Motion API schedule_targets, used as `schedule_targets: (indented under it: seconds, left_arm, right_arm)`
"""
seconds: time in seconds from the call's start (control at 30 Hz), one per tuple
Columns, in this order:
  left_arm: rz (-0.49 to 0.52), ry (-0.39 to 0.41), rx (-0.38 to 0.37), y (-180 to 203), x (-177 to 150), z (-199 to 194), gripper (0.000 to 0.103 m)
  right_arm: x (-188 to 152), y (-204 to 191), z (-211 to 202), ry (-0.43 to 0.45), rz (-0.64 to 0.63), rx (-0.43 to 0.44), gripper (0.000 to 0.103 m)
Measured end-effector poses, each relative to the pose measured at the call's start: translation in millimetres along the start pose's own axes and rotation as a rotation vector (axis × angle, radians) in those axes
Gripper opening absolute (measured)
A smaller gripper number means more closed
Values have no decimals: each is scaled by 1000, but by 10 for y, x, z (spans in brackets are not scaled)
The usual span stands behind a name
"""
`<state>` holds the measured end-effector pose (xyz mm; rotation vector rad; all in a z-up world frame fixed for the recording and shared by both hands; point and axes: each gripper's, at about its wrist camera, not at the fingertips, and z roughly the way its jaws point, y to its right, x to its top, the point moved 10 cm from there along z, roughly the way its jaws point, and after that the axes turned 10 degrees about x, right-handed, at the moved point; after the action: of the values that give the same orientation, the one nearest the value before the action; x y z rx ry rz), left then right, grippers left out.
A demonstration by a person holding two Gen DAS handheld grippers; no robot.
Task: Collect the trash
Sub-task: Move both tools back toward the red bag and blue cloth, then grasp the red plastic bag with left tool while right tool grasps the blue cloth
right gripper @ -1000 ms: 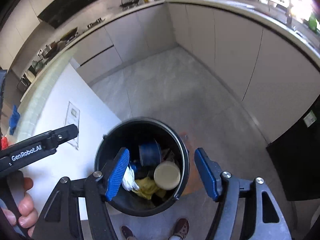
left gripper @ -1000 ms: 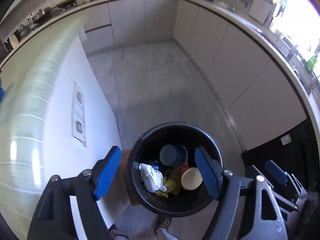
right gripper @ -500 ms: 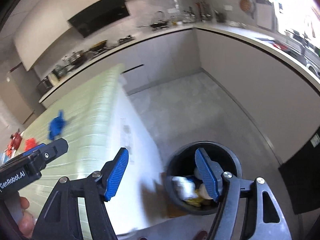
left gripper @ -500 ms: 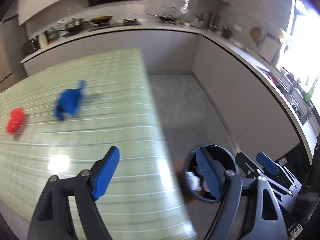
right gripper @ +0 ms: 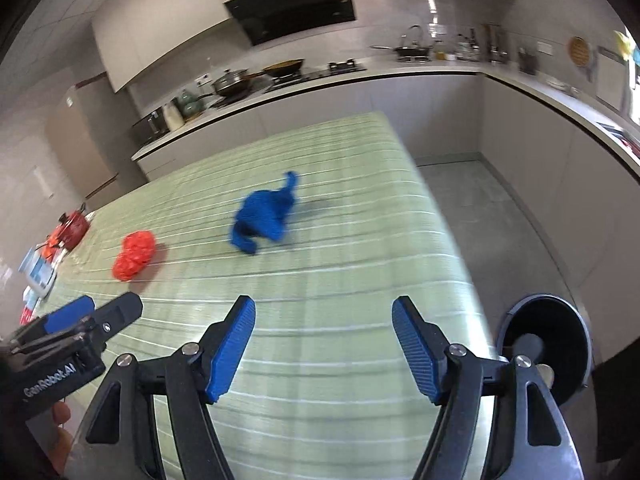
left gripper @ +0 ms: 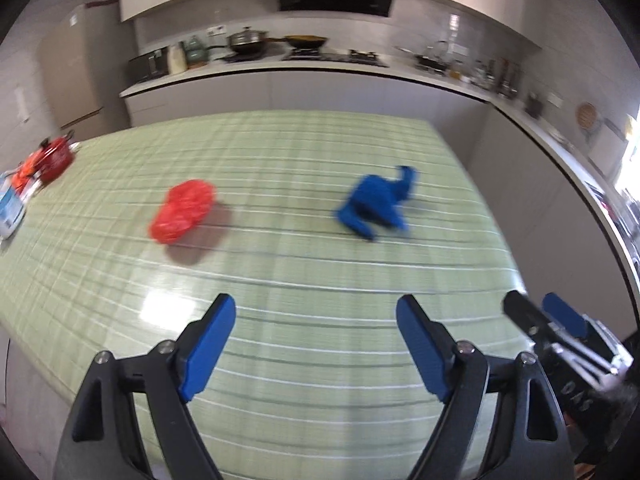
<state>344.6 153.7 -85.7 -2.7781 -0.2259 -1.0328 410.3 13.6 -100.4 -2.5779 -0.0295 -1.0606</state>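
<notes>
far left edge of the green striped tabletop (left gripper: 320, 280): red lidded pot (left gripper: 56, 158) and a white-blue box (left gripper: 8, 212), clutter around them too blurred to name. next right, crumpled red plastic bag (left gripper: 182, 212), lumpy, lying flat with a shadow beside it. well apart to its right, crumpled blue cloth-like wad (left gripper: 378, 200) with one end sticking up, near the table's right side. both pieces blurred, sitting mid-table, nothing between them and the tongs.

left gripper (left gripper: 316, 348): jaws opening, nothing between the blue pads, hanging over bare tabletop short of both pieces. right gripper (right gripper: 322, 350): spread wide, empty, same bare strip in front of it; blue wad (right gripper: 268, 216) ahead, red bag (right gripper: 134, 254) off to its left. a person's fingers (right gripper: 60, 414) show under the left tool (right gripper: 72, 332) in the right wrist view.

black round trash bin (right gripper: 548, 354) on the floor off the table's right edge, partly hidden behind the right finger, pale round items inside. kitchen counter (left gripper: 280, 68) with pans behind.
</notes>
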Motion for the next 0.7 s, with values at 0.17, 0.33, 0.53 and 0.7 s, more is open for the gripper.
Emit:
schedule_targets:
  seconds: [0.17,0.33,0.53,0.7]
  left_arm:
    - [-77,-24,35,-366,71,257,84]
    - [-89,-29,84,-602,213,497,84]
    - [-114,-34,104,-801,388,731,84]
    - [-113,-50,105,-935,479,964,84]
  right_arm:
    - [126,-314,314,-21,-55,30,73]
    - [315,-438,769,-39,-59,69,75]
    - [516,-417,1253,-72,-52,61,76]
    - [641,-385,1594,-89,-37,34,76]
